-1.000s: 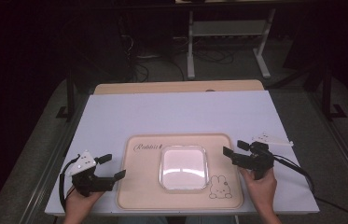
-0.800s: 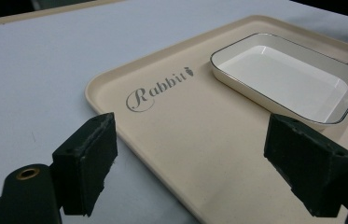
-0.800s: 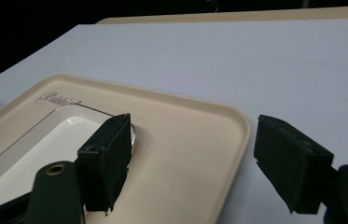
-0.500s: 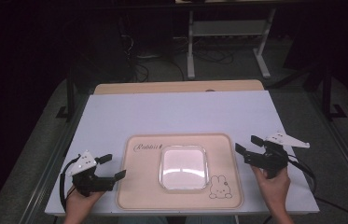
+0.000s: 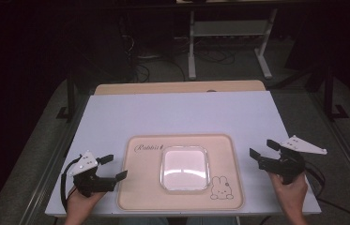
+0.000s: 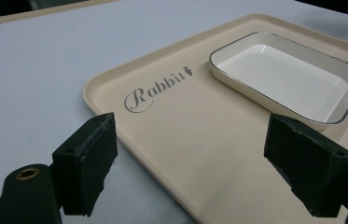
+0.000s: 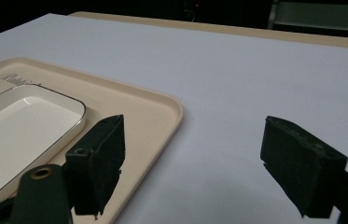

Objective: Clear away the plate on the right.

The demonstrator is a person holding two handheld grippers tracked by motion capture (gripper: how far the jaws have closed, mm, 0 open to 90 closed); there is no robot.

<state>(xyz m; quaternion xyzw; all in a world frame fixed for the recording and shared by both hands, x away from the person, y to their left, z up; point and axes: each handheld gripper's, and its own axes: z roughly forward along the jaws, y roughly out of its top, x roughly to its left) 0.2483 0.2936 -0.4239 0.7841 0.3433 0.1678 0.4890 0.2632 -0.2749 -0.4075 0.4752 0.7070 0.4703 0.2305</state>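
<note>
Left gripper (image 5: 111,167): jaws standing wide apart, nothing between them. In the left gripper view they are framing the near left corner of the beige tray (image 6: 171,140), hovering just over its edge.

Right gripper (image 5: 262,151): jaws gaping too and holding nothing; they have just been opening further. In the right gripper view one jaw is showing in front of the tray's rim (image 7: 162,100), the other over bare white table (image 7: 265,65). From above, this gripper is sitting off the tray's right side, apart from it.

Tray (image 5: 135,197) is lying flat near the table's front edge, between the two grippers, "Rabbit" lettering at its far left corner and a rabbit drawing at its near right. White square dish (image 5: 185,168) with a thin dark rim is resting in the tray's middle, looking empty, touched by neither gripper.

The person's hands are coming in from the bottom edge, one on each gripper.
</note>
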